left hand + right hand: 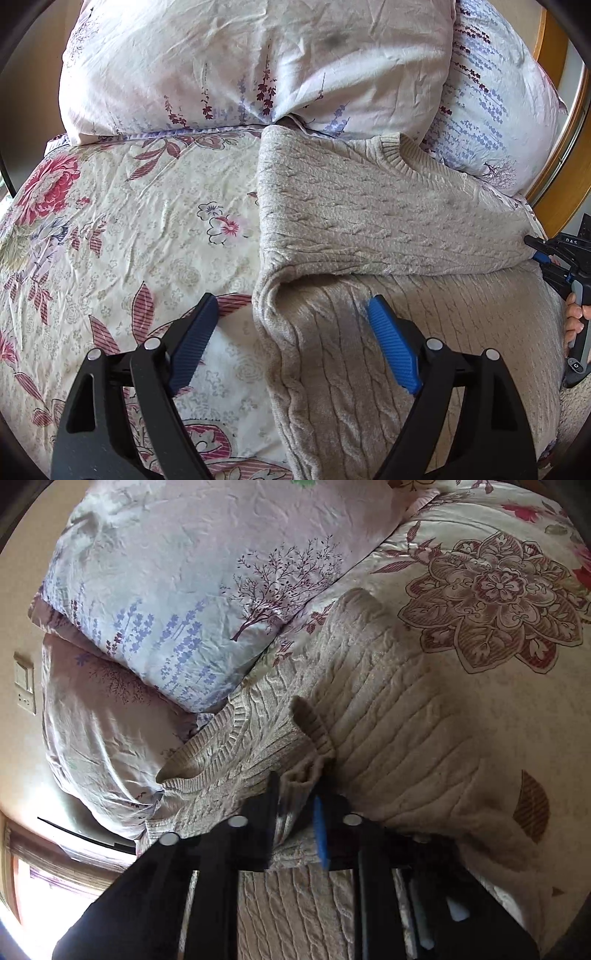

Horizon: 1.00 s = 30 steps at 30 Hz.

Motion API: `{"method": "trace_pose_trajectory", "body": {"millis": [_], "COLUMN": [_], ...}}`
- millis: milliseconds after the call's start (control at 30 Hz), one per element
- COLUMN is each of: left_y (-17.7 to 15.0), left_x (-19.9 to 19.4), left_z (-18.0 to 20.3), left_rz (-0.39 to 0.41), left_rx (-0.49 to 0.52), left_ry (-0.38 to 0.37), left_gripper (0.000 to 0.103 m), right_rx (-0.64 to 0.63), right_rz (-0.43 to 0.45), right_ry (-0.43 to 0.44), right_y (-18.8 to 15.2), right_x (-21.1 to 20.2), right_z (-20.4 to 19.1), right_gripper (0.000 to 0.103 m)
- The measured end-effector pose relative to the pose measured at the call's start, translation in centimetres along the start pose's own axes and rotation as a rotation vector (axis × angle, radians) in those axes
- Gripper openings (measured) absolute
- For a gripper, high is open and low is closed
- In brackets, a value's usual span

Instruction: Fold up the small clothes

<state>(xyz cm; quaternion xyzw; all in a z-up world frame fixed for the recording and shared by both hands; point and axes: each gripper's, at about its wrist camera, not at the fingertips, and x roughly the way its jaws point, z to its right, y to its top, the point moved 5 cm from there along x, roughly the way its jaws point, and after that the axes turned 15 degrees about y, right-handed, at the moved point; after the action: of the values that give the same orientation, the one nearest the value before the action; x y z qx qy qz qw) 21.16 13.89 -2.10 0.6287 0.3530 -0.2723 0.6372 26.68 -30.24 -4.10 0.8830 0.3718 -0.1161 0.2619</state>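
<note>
Between the left tongs' (291, 308) spread blue pads (393, 343) lies the folded left edge of one grey cable-knit sweater (369, 221); neither pad presses on it, the left pad hanging over bare bedspread (122, 229) and the right pad over the knit. From these tongs the sweater runs toward 12 and 2 o'clock, its upper half with one sleeve folded across the body, its ribbed collar (397, 147) at about 1 o'clock, close to the pillows.

At the right tongs (295, 805), the jaws are pressed together on a bunch of the sweater, pinching the knit by a ribbed cuff (314, 731) that stands up just past the tips toward 12 o'clock. The collar lies at their 10 o'clock.

Count: one sweater, two tongs, two pillows (258, 59) in lavender print, one above the other in the right wrist view, at 11 o'clock from the right tongs.

In the left wrist view, at 3 o'clock on the frame's edge, a hand (576, 321) grips the right tongs' handle, with the tool's tip meeting the sweater's right edge. Both tongs angle downward at the bed.
</note>
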Motion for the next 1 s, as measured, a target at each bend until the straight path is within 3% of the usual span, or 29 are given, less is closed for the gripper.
{"method": "trace_pose_trajectory", "body": {"millis": [167, 267, 367, 467, 567, 667, 833, 933, 1000], "left_y": [0.0, -0.1, -0.1, -0.1, -0.2, -0.2, 0.0, 0.2, 0.4], "left_x": [0.1, 0.3, 0.4, 0.6, 0.5, 0.5, 0.7, 1.0, 1.1], "left_z": [0.0, 0.1, 0.4, 0.5, 0.1, -0.5, -1.4, -2.1, -2.9], "left_rz": [0.004, 0.003, 0.002, -0.001, -0.004, -0.004, -0.004, -0.010, -0.010], "left_rx": [0.002, 0.016, 0.034, 0.052, 0.047, 0.036, -0.006, -0.036, -0.067], "left_ry": [0.001, 0.015, 0.039, 0.077, 0.094, 0.099, 0.118, 0.144, 0.156], "left_gripper": [0.083, 0.084, 0.084, 0.084, 0.085, 0.085, 0.085, 0.086, 0.086], "right_rx": [-0.132, -0.149, -0.098, -0.056, -0.081, -0.191, -0.230, -0.237, -0.201], "right_rz": [0.119, 0.182, 0.095, 0.078, 0.125, 0.192, 0.078, 0.015, -0.010], "right_ry": [0.026, -0.028, -0.115, -0.109, -0.142, -0.160, -0.082, -0.126, -0.165], "right_y": [0.9, 1.1, 0.5, 0.1, 0.4, 1.3, 1.3, 0.7, -0.1], "right_x": [-2.4, -4.0, -3.0, -3.5, -5.3, -6.4, -3.8, -1.9, -1.3], "right_z": [-2.2, -1.6, 1.1, 2.2, 1.4, -0.5, -1.8, -1.6, -0.6], "right_gripper": [0.008, 0.008, 0.008, 0.009, 0.017, 0.032, 0.033, 0.045, 0.045]}}
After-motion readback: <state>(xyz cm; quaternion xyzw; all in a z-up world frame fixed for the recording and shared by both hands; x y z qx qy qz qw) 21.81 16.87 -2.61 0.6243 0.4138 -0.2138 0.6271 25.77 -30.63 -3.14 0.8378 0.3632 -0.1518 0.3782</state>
